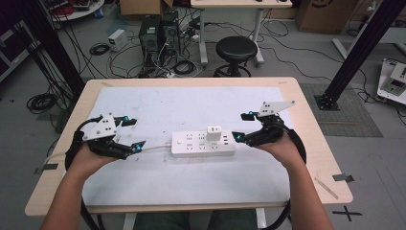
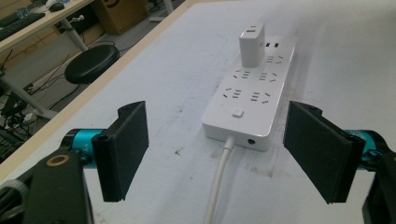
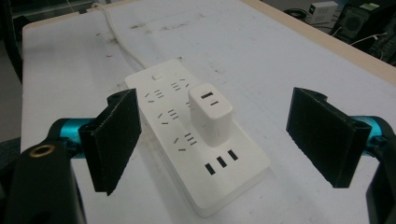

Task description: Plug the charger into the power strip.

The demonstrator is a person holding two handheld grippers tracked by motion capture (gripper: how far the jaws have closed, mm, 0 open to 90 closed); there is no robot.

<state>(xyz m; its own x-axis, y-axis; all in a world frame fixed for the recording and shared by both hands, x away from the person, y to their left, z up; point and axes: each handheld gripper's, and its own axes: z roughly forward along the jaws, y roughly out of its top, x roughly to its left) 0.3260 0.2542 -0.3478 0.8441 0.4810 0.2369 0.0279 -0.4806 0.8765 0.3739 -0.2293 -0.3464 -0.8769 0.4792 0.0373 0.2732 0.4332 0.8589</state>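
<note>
Both hand-held grippers (image 1: pixel 134 133) (image 1: pixel 242 127) released, flanking power strip (image 1: pixel 203 143) (charger (image 1: pixel 214 132) plugged in).

Two forearms are extended from the near edge, each hand (image 1: pixel 91 155) wrapped round a gripper: left gripper (image 1: pixel 132 132) held low with jaws spread wide, right gripper (image 1: pixel 243 127) likewise spread, both angled inward toward each other, well apart.

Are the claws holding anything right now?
No. The left gripper and right gripper are both open, one at each end of the power strip.
</note>
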